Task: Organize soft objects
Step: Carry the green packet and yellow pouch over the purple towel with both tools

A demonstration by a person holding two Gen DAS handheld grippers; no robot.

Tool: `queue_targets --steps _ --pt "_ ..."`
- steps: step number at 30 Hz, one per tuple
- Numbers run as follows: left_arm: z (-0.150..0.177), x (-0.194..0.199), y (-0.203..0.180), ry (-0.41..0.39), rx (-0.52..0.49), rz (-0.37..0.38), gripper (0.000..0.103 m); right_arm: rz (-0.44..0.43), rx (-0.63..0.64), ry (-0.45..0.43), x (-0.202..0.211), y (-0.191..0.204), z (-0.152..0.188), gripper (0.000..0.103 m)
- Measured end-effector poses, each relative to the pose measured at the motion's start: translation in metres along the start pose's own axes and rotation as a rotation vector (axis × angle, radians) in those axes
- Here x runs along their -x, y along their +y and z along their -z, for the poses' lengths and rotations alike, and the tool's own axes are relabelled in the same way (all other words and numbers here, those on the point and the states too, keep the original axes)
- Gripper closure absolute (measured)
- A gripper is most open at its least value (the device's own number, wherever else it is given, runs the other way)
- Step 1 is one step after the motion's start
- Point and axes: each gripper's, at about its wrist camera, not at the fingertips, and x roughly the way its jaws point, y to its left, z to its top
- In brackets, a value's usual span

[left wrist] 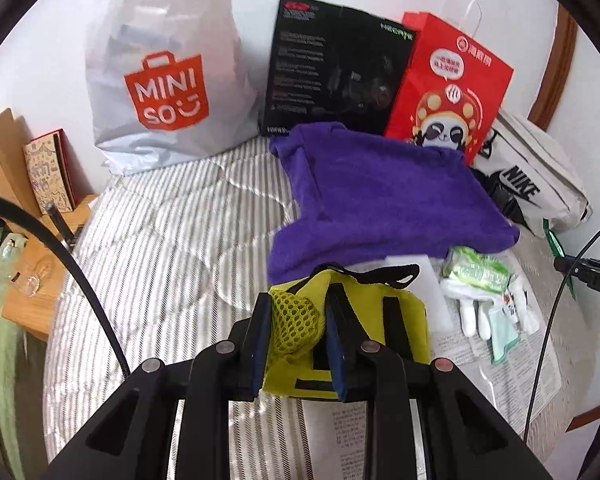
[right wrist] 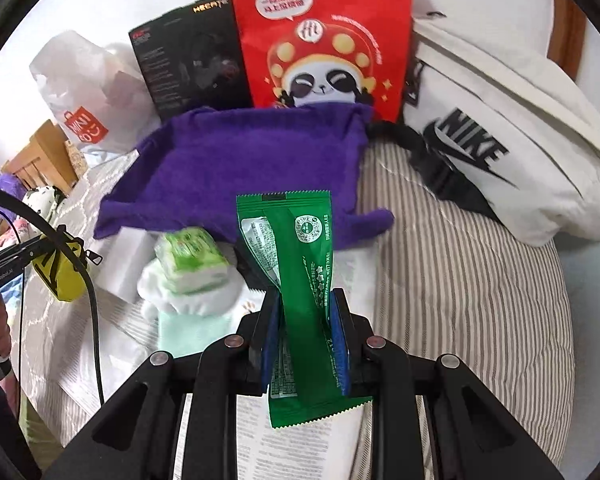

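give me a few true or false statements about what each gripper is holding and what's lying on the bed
1. The right gripper is shut on a green packet. True.
2. The left gripper holds a white glove. False: it is shut on a yellow pouch with black straps; the white glove lies on the bed.
3. The purple cloth lies in front of the red paper bag. True.
4. The white Nike bag sits left of the red paper bag in the right wrist view. False: it sits to the right.
5. A green tissue pack rests on the white glove. True.
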Motion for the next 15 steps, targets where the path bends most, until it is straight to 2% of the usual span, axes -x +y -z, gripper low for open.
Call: queue_targets --steps 9,15 --pt "-0.035 0.008 -0.006 -0.038 -0.007 0.013 0.079 -0.041 0.016 -0.018 -0.008 0.017 -0.036 0.079" --pt "-0.067 -0.001 -0.015 -0.064 -0.017 0.043 0.079 -0.044 0.023 -0.040 -0.015 0.022 -0.066 0.079"
